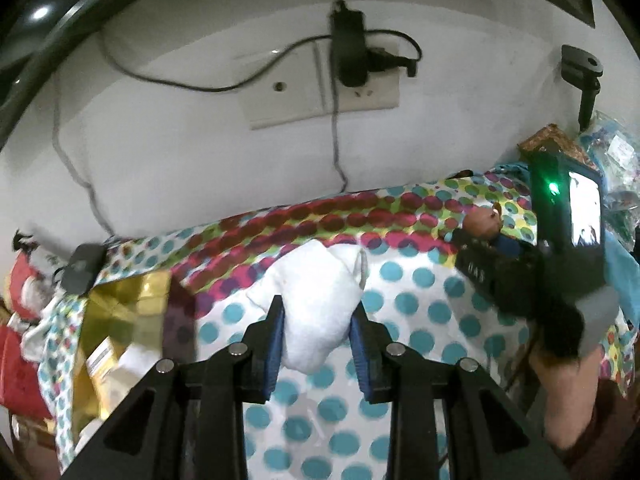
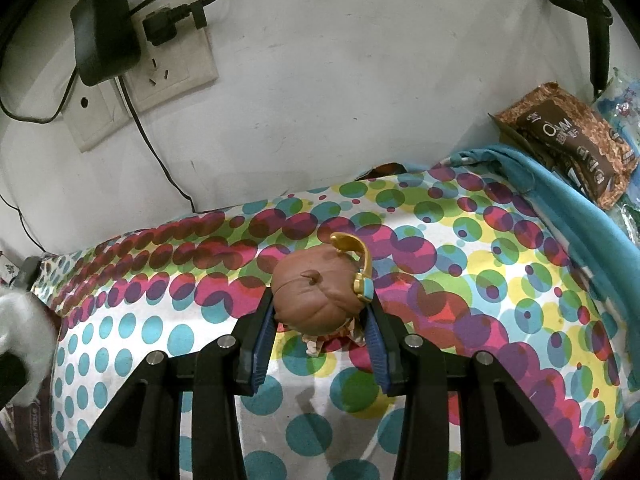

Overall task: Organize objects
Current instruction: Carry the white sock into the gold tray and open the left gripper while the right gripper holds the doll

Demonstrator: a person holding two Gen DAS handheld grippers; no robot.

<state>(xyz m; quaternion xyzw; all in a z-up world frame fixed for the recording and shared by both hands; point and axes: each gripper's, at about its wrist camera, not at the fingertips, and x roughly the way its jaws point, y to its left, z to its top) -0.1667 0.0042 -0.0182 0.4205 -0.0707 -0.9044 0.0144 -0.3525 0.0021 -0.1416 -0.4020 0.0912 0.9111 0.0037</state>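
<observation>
My left gripper (image 1: 318, 312) is shut on a white plush toy (image 1: 316, 300) and holds it above the polka-dot cloth (image 1: 420, 288). My right gripper (image 2: 322, 316) is shut on a small figurine with a brown head (image 2: 316, 292) and a gold and blue headset; its feet are close over the dotted cloth (image 2: 480, 300). In the left wrist view the right gripper (image 1: 486, 240) shows at the right with the figurine (image 1: 482, 220) in it. The white toy also shows at the left edge of the right wrist view (image 2: 20, 320).
A white wall with a socket panel (image 2: 140, 80), a black adapter (image 2: 104, 44) and cables stands behind. A gold box (image 1: 120, 312) and red packaging (image 1: 20, 360) lie left. A brown snack bag (image 2: 568, 140), teal cloth (image 2: 560, 208) and plastic packets lie right.
</observation>
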